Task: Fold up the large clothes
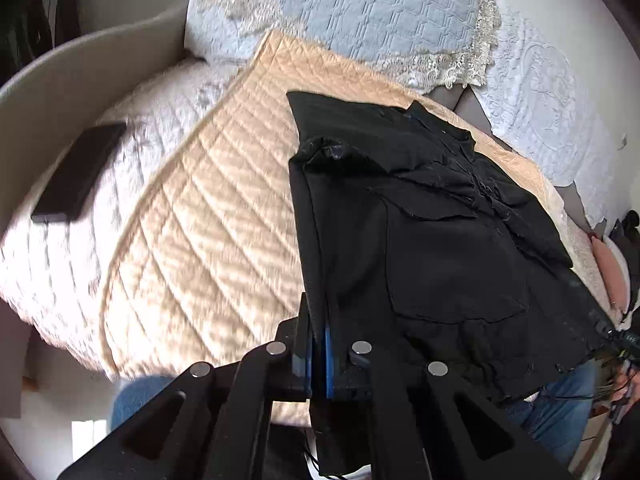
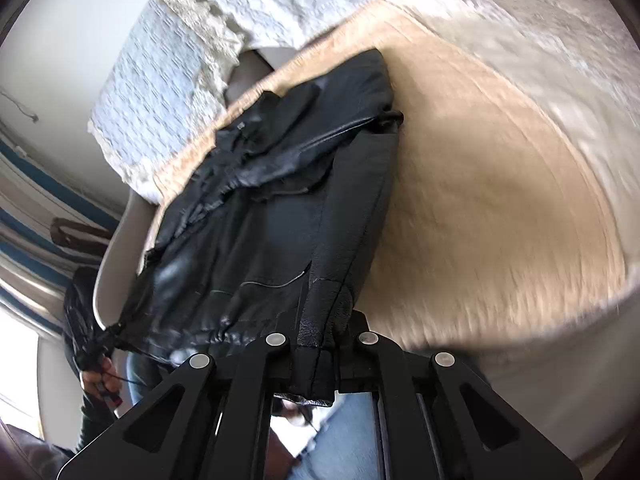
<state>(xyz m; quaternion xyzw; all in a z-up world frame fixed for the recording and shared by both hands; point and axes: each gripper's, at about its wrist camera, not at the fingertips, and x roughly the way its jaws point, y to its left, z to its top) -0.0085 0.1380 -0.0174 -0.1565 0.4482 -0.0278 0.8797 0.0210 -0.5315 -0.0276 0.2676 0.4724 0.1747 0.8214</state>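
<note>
Peach quilt (image 1: 208,216): black jacket (image 1: 432,216) hem pinched in both hand-held grippers.

We see bright daylight, perhaps from a window; the quilted peach bedspread (image 2: 500,200) smears with motion blur, edges bowed by fisheye.

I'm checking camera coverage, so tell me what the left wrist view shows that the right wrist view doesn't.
Only the left wrist view shows the flat black phone-like slab on the white bedding, and the left gripper shut on the jacket's hem. Only the right wrist view shows the right gripper shut on the hem, and a hand by the drawstring. Both show the black leather-look jacket lying on the peach quilted blanket.
</note>
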